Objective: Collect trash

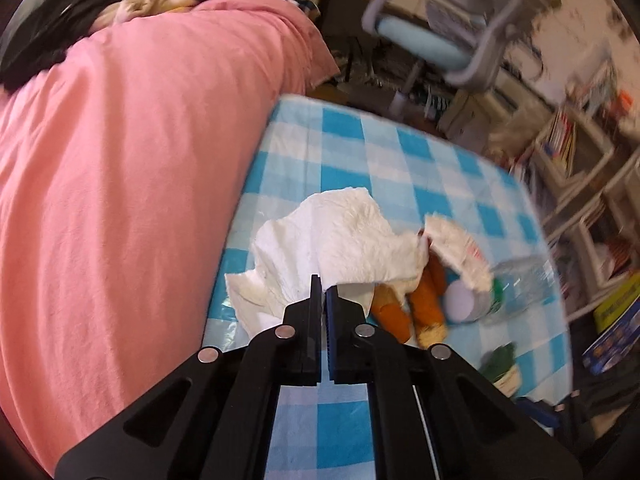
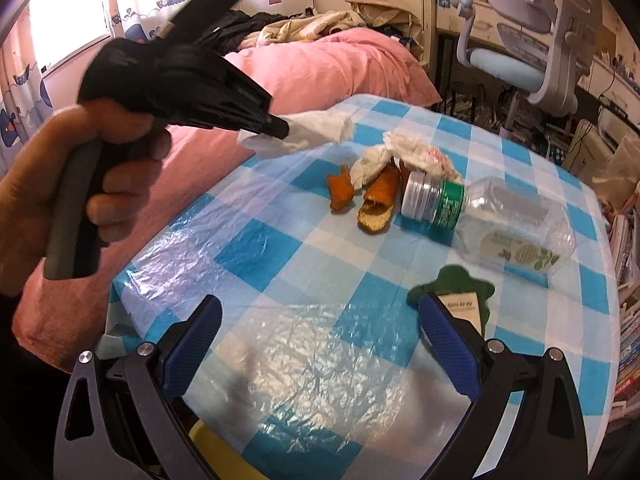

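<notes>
My left gripper [image 1: 323, 292] is shut on a crumpled white paper towel [image 1: 336, 240] and holds it above the blue-checked table [image 1: 400, 160]. In the right wrist view the left gripper [image 2: 280, 128] carries the towel [image 2: 316, 132] over the table's left edge. On the table lie orange peels [image 2: 376, 200], a second crumpled tissue [image 2: 416, 152], a clear plastic bottle with a green label [image 2: 500, 220] on its side, and a green-edged wrapper [image 2: 460, 292]. My right gripper [image 2: 320, 344] is open and empty, low over the near part of the table [image 2: 280, 280].
A bed with a pink cover [image 1: 120, 160] runs along the table's left side. A grey and blue desk chair [image 2: 532, 40] stands beyond the far edge. Shelves with books [image 1: 568, 148] are at the right. Something yellow [image 2: 208, 452] shows below my right gripper.
</notes>
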